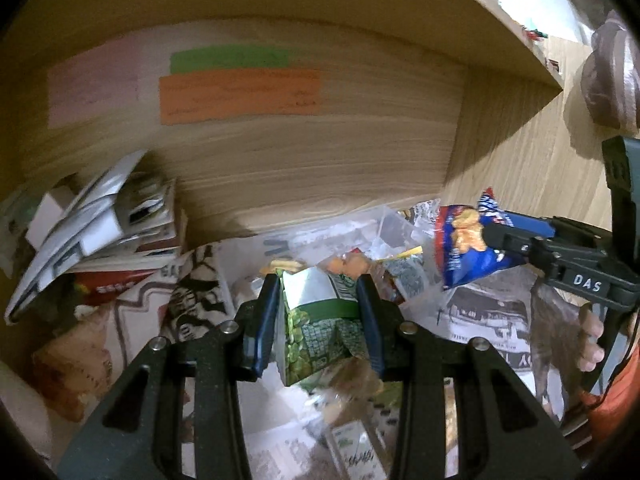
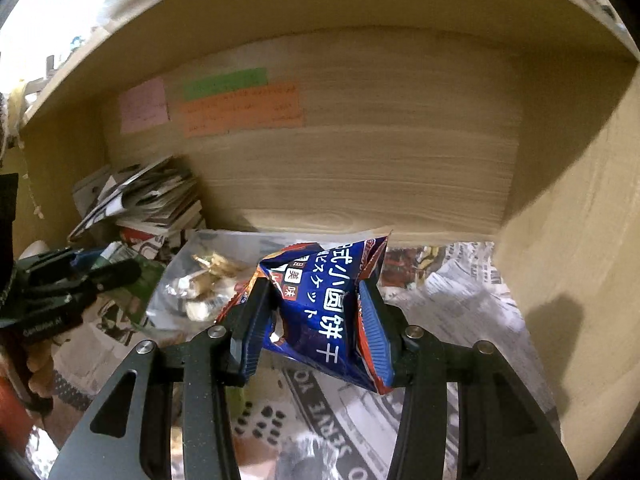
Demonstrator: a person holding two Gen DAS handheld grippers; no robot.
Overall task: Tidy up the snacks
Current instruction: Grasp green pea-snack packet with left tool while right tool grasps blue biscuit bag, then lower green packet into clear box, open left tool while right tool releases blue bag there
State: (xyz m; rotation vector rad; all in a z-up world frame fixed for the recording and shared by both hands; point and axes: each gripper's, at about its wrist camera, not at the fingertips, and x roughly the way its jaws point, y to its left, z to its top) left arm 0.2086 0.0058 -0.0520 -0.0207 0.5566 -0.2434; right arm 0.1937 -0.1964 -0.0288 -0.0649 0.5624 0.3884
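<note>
My left gripper (image 1: 318, 300) is shut on a green snack bag (image 1: 316, 328) with a pea picture and holds it above a heap of snacks. My right gripper (image 2: 312, 308) is shut on a blue biscuit bag (image 2: 320, 304) with white Chinese lettering. In the left wrist view the right gripper (image 1: 496, 236) comes in from the right with the blue bag (image 1: 464, 248). In the right wrist view the left gripper (image 2: 108, 272) is at the left with the green bag (image 2: 132, 264). Both are inside a wooden shelf compartment.
Clear bags of wrapped sweets (image 2: 200, 284) lie on newspaper (image 2: 452, 292) lining the shelf floor. A stack of booklets and boxes (image 1: 104, 224) fills the back left corner. Coloured paper notes (image 1: 240, 92) stick on the back wall. The right side wall (image 2: 568, 260) stands close.
</note>
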